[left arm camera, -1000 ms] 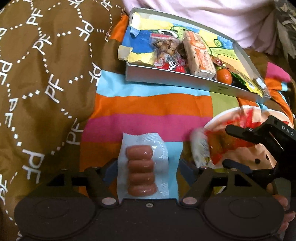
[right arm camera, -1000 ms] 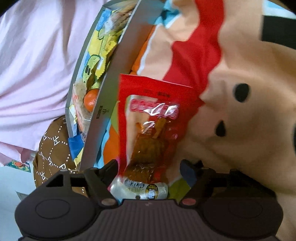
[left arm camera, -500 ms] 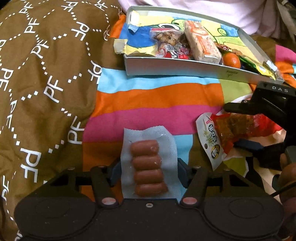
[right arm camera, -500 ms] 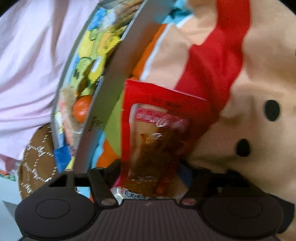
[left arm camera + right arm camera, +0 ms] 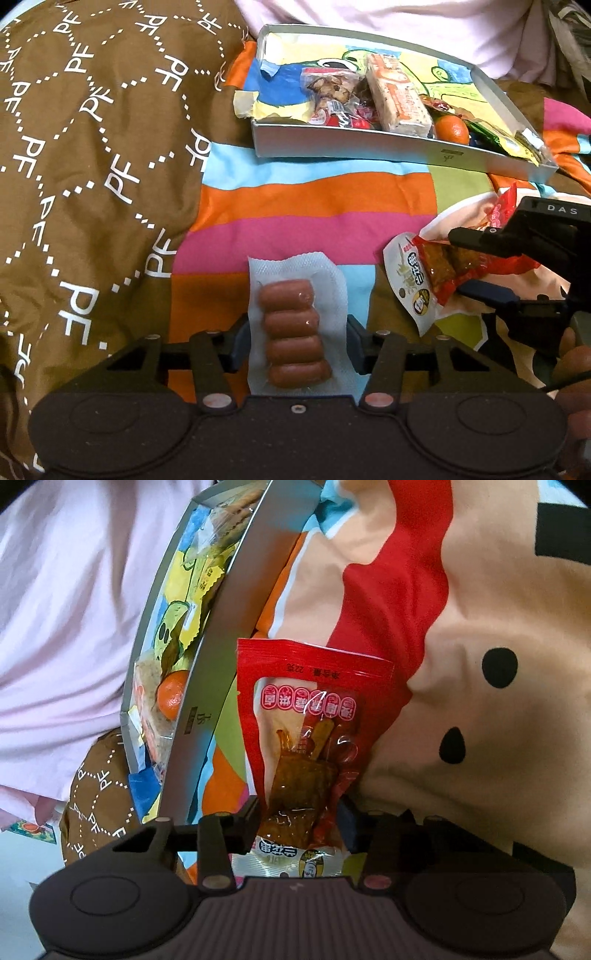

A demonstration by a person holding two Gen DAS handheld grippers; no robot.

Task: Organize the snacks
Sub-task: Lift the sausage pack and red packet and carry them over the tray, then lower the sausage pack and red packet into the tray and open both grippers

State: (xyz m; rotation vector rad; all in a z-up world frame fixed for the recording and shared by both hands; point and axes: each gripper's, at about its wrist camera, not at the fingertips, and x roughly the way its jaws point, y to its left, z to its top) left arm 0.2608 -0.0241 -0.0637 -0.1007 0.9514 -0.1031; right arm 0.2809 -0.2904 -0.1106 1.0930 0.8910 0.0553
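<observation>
A clear vacuum pack of small sausages (image 5: pixel 297 325) sits between the fingers of my left gripper (image 5: pixel 297 341), which is shut on its sides just above the striped blanket. My right gripper (image 5: pixel 303 827) is shut on a red snack packet (image 5: pixel 314 738); both also show in the left wrist view, the gripper (image 5: pixel 461 262) at the right holding the packet (image 5: pixel 436 273). A grey cardboard box (image 5: pixel 369 144) with several snacks and an orange (image 5: pixel 452 129) lies beyond; it also shows in the right wrist view (image 5: pixel 221 657).
A brown patterned blanket (image 5: pixel 92 166) covers the left. A striped colourful blanket (image 5: pixel 314 206) lies under the box. Pink fabric (image 5: pixel 74 609) is behind the box. A peach, red and black patterned cloth (image 5: pixel 480 627) lies at the right.
My left gripper has closed in on the sausage pack and lifted slightly. My right gripper has closed on the red packet and raised it off the cloth.
</observation>
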